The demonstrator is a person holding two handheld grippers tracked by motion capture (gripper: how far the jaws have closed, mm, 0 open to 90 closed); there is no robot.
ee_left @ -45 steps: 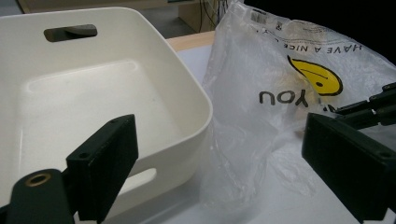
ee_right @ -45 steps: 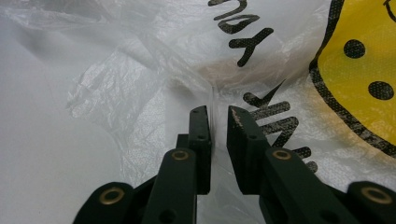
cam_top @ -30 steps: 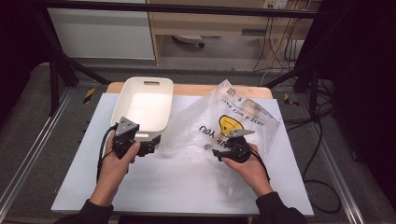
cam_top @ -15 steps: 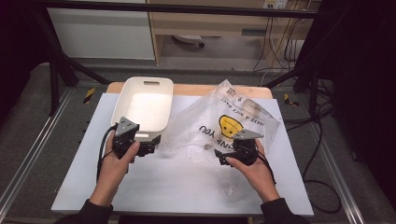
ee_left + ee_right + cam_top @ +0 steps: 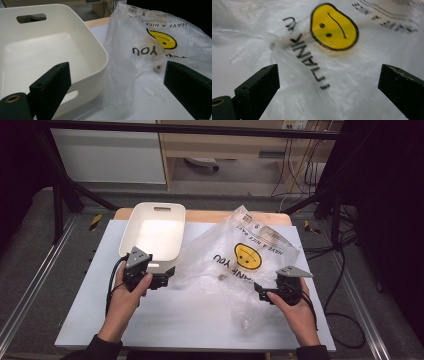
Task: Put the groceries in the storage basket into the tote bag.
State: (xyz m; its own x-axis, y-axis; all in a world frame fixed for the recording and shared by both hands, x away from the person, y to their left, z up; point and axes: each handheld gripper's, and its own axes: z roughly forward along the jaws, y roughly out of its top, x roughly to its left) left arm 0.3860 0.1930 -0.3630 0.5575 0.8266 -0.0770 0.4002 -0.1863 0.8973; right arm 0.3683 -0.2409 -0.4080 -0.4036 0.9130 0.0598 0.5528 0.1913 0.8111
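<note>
White table top (image 5: 165, 320), dim workshop

White worktop (image 5: 165, 320), wooden edge at far side. On it: cream tub (image 5: 131, 236) at far left, crumpled clear smiley bag (image 5: 240, 265) spread just beside tub, centre-right.

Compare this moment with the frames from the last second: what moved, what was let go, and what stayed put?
The right gripper has let go of the plastic bag, its jaws having just been opening, and has pulled back toward the table's right near corner. Nothing lies between its jaws now. The left gripper, the white tub and the bag stayed as they were.
</note>
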